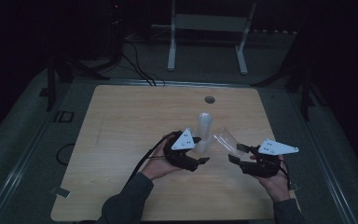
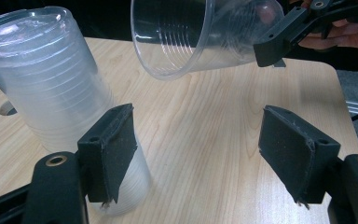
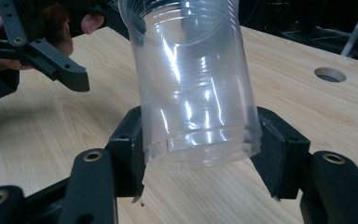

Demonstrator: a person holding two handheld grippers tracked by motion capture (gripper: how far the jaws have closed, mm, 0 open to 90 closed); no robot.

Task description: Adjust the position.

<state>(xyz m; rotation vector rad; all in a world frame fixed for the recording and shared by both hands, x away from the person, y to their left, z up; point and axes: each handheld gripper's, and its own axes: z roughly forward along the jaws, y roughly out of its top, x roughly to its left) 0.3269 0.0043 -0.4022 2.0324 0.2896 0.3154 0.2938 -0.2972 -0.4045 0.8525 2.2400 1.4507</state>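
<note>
An upside-down stack of clear plastic cups point(image 1: 204, 132) stands near the middle of the wooden table point(image 1: 121, 121). My left gripper point(image 1: 198, 157) sits just in front of it, open, with nothing between its pads. In the left gripper view the stack point(image 2: 51, 93) stands outside the left pad point(image 2: 114, 149), close behind it. My right gripper point(image 1: 237, 154) is shut on the base of a single clear cup point(image 1: 226, 140), held tilted above the table with its mouth toward the stack. In the right gripper view the cup point(image 3: 191, 70) sits between both pads.
A round cable hole point(image 1: 209, 99) is in the table behind the stack. Beyond the far edge a white metal frame point(image 1: 209, 23) and black cables point(image 1: 135, 65) lie on the dark floor. Bare wood stretches to the left of my hands.
</note>
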